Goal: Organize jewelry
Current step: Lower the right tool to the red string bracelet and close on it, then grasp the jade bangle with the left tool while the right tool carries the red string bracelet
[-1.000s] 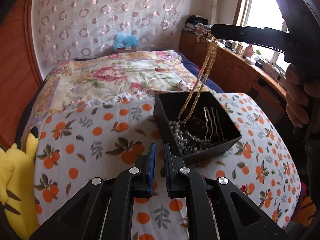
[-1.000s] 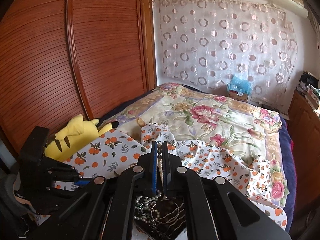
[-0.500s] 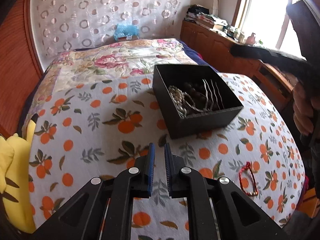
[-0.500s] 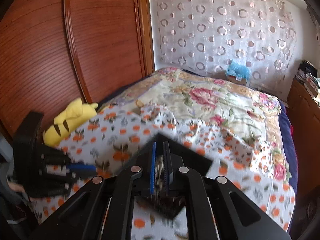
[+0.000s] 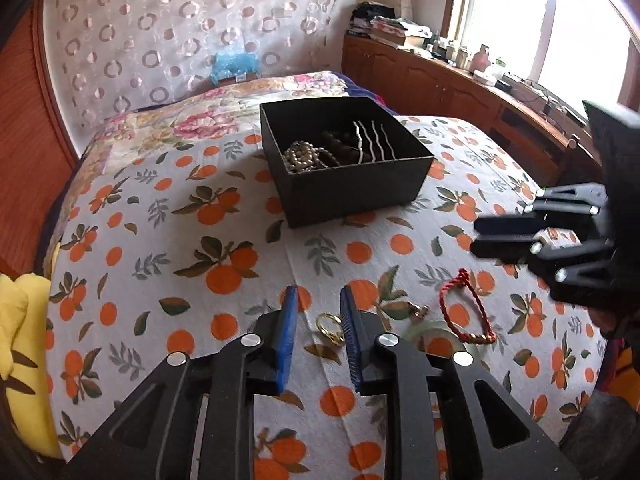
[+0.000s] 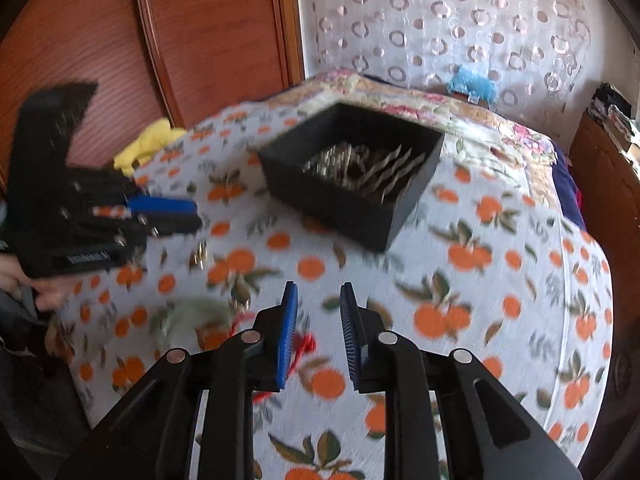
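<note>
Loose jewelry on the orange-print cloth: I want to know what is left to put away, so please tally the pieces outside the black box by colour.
Gold: 1, the gold ring between the fingers of the left hand-held gripper
Red: 1, the red cord bracelet
Pale green: 1, the pale green bangle
Silver: 1, a small silver piece, too small to identify
Total: 4

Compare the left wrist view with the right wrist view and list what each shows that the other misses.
Left wrist only: a gold ring between the open left hand-held gripper fingers, a pale bangle, window and cabinet.

Right wrist only: the wooden wardrobe doors, sharper nowhere else.

Both: black box of jewelry, orange-print cloth, red cord bracelet, and the open right hand-held gripper.
</note>
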Demonstrator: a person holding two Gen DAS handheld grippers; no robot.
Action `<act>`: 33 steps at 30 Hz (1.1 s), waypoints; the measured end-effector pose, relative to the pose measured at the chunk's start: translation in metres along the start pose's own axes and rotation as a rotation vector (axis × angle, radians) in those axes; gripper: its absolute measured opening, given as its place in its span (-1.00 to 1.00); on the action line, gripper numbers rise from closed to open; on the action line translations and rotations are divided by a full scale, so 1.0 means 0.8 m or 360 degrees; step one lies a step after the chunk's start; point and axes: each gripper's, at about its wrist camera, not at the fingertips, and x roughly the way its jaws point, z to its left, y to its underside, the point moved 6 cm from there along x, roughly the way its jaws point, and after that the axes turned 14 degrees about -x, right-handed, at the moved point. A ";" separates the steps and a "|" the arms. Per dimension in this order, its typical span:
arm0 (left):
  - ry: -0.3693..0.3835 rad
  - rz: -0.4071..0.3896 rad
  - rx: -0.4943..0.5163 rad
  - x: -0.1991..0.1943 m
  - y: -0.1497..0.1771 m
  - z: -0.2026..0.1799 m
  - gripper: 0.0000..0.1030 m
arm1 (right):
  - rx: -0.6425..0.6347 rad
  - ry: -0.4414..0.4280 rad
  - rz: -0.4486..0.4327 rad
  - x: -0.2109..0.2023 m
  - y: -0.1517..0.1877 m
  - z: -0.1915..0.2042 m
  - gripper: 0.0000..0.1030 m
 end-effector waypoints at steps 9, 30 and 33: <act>-0.0005 -0.0012 0.0007 -0.006 0.029 -0.012 -0.58 | 0.0035 0.0006 0.0071 0.018 0.032 0.017 -0.53; 0.0032 0.0092 0.0063 0.017 0.060 -0.044 -0.44 | 0.0117 0.0108 -0.0011 -0.018 0.057 -0.003 -0.95; 0.0029 0.0080 0.0067 0.017 0.060 -0.044 -0.44 | 0.0123 0.0112 -0.0025 -0.022 0.057 -0.005 -0.95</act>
